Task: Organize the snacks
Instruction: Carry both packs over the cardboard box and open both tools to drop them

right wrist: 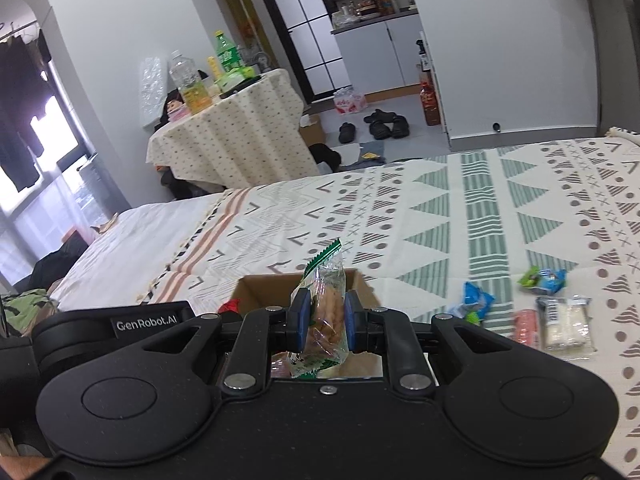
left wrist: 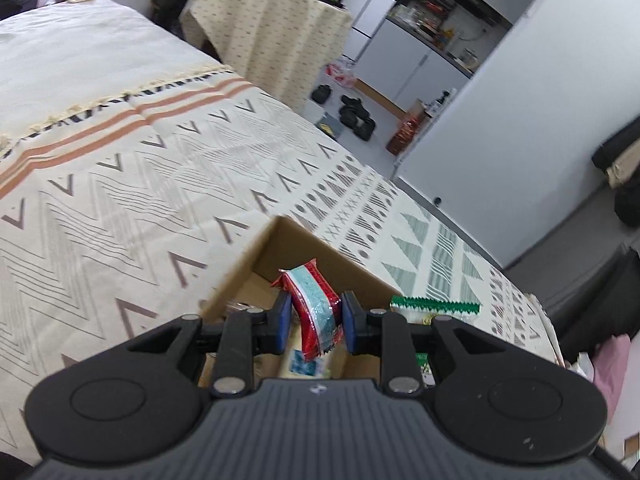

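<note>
- You are working over a bed covered with a cream spread patterned in grey chevrons and green triangles; behind it stands a small round bench under a dotted cloth, loaded with bottles, and past that a kitchen doorway with shoes on the floor
- An open cardboard box sits on the spread right in front of both tools, with a few packets already lying inside
- Your left tongs are narrow, clamped on a red packet with a pale blue band; it stands upright between the blue pads, over the box's open top
- Your right tongs are pressed tight on a clear packet with a green serrated edge and brownish snack pieces inside; it too is held upright, over the box
- In the left view, the green edge of that packet shows just to the right of the box
- To your right, loose on the spread and well apart from the box, lie a blue wrapper, a green and blue wrapper, a pink packet and a clear pack of white pieces, the last two side by side
</note>
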Demonstrator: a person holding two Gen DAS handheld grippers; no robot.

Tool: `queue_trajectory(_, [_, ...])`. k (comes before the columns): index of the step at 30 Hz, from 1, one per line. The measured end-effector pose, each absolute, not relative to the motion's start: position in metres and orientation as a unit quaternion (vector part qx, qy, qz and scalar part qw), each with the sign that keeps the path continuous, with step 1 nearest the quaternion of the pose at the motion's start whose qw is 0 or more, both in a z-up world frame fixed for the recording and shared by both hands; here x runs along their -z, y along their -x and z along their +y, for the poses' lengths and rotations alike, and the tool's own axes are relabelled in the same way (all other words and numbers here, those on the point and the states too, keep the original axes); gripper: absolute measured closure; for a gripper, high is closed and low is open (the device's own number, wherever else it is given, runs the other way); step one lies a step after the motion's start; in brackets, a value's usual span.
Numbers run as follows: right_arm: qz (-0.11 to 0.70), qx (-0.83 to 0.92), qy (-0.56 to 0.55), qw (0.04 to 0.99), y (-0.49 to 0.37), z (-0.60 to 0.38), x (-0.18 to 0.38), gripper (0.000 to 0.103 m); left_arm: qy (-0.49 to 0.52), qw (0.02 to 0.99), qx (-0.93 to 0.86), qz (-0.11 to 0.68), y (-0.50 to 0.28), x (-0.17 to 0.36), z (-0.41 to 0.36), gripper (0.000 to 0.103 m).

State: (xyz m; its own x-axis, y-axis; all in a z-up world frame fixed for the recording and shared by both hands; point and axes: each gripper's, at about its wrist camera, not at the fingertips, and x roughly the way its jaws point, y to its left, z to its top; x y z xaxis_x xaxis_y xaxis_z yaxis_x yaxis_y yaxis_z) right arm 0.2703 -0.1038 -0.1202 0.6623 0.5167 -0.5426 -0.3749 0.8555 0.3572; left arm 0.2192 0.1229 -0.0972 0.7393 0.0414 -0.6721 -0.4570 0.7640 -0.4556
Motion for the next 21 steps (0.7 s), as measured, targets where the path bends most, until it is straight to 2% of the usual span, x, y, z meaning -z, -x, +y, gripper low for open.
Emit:
queue_trajectory(10, [0.335, -0.267, -0.099, 0.898, -0.27, -0.071, 0.123, 0.085, 0.317, 0.865, -0.154, 0.356, -0.217, 0.102, 0.136, 0.074])
queue_trajectory(12, [0.337, -0.269, -0.099, 0.897, -0.271, -0.067, 0.125, 0.085, 0.318, 0.866, -0.157, 0.353, -0.217, 0.102, 0.137, 0.069])
queue_trajectory(14, [0.341, -0.272, -0.103, 0.894, -0.272, -0.063, 0.127, 0.085, 0.327, 0.861, -0.164, 0.353, -0.217, 0.104, 0.14, 0.059])
queue_trajectory(18, [0.348, -0.272, -0.107, 0.891, -0.275, -0.057, 0.134, 0.085, 0.341, 0.852, -0.183, 0.353, -0.217, 0.109, 0.147, 0.051])
queue_trajectory(21, [0.356, -0.279, -0.118, 0.884, -0.278, -0.054, 0.138, 0.082, 0.343, 0.847, -0.2, 0.353, -0.217, 0.111, 0.15, 0.037])
